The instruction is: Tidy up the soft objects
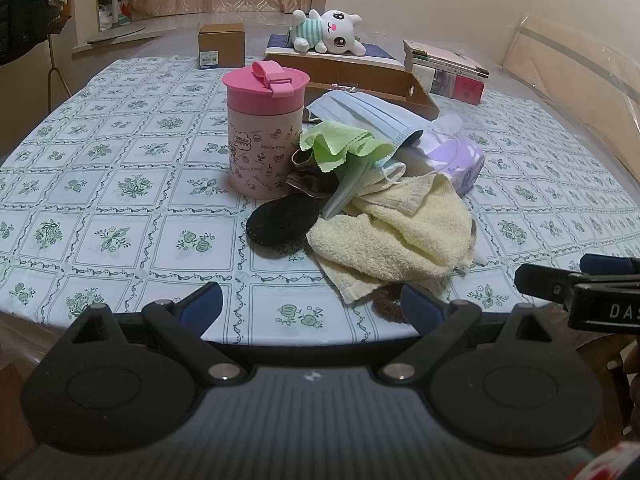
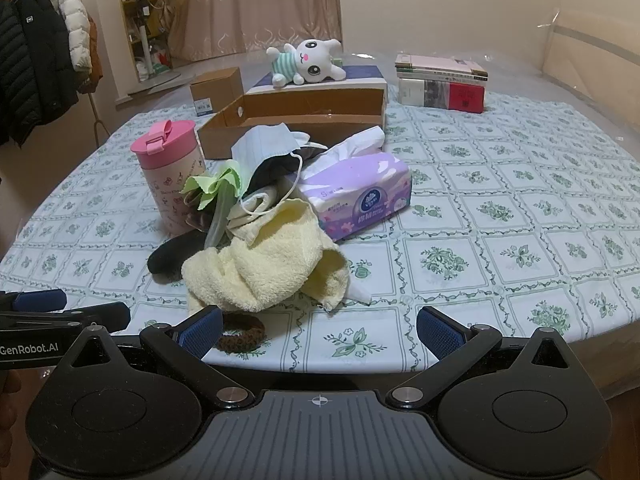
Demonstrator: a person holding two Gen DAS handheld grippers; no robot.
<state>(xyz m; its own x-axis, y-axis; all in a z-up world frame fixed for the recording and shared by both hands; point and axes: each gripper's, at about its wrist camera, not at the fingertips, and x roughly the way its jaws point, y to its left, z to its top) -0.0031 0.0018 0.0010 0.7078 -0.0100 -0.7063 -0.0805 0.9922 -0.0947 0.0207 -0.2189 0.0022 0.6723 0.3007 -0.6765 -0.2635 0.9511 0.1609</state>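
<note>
A pile of soft things lies mid-table: a pale yellow towel (image 1: 400,236) (image 2: 272,264), a green cloth (image 1: 340,144) (image 2: 216,188), a blue face mask (image 1: 368,114) (image 2: 264,142), a black sock (image 1: 280,220) (image 2: 176,254) and a brown hair tie (image 2: 240,338) (image 1: 386,304) at the near edge. A purple tissue pack (image 2: 360,196) (image 1: 456,160) lies beside the pile. A white plush toy (image 1: 328,32) (image 2: 304,62) rests on a box behind. My left gripper (image 1: 312,304) and right gripper (image 2: 320,330) both stand open and empty before the table's near edge.
A pink lidded cup (image 1: 262,132) (image 2: 170,176) stands left of the pile. An open cardboard tray (image 2: 296,120) (image 1: 384,88) sits behind it, with a small brown box (image 1: 221,44) and stacked books (image 2: 440,82) at the far side. Coats (image 2: 40,56) hang at left.
</note>
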